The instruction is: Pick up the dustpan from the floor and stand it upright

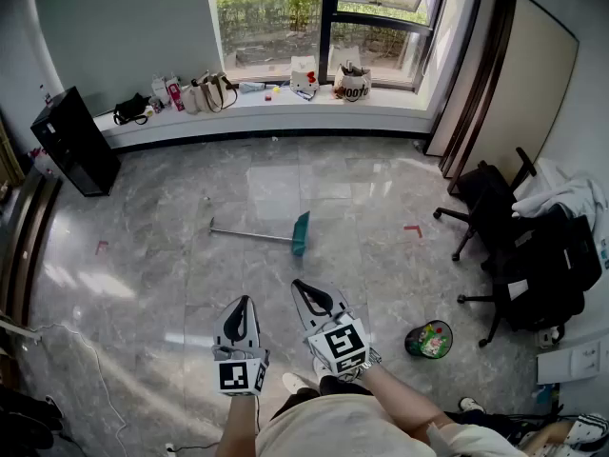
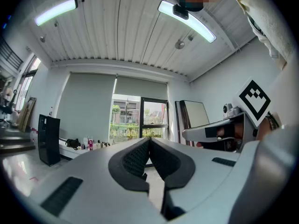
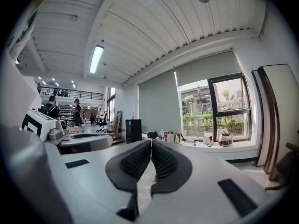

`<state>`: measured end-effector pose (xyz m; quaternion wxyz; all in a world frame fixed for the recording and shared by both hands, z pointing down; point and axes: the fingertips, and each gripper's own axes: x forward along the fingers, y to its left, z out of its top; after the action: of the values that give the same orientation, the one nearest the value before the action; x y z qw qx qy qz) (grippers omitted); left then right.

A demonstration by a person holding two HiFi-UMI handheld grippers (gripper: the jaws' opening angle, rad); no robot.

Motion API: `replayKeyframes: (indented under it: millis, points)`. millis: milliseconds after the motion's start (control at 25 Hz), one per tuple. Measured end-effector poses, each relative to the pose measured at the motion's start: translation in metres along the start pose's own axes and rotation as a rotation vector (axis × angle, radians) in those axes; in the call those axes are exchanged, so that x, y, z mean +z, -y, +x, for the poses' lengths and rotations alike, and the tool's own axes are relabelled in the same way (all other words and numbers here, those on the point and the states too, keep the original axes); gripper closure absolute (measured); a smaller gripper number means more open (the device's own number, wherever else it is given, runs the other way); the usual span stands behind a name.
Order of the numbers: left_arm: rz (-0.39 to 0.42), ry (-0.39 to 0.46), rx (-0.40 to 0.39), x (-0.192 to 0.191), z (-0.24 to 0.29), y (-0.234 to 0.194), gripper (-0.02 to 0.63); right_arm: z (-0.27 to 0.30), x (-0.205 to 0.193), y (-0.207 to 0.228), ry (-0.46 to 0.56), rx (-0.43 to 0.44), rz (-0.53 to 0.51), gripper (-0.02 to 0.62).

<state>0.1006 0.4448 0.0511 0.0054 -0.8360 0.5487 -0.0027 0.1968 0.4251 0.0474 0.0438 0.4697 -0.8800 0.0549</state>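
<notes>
Left gripper (image 1: 244, 303), right gripper (image 1: 301, 286) closed; only head view shows dustpan (image 1: 301, 233).

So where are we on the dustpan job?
Nothing done yet: the dustpan lies flat on the floor ahead. In hand: nothing; left claw and right claw are shut, empty, well short of it. Left: walk over, grasp it, stand it upright.

Marble floor (image 1: 143, 255) (glossy), big window (image 1: 324, 17).
</notes>
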Motion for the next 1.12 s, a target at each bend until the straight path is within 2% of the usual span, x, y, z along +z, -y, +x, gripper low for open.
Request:
replayKeyframes:
  millis: [680,920,1120]
  points:
    - [0.007,0.006,0.055,0.002,0.02,-0.02,0.595,0.031,0.005,0.011,0.007,0.039,0.009,0.578]
    - [0.025,0.007,0.09,0.0,0.034,-0.02,0.595,0.038,0.004,0.026,0.006,0.071,0.007,0.578]
    - [0.044,0.01,0.125,-0.001,0.046,-0.04,0.595,0.058,0.0,0.029,-0.011,0.114,-0.012,0.578]
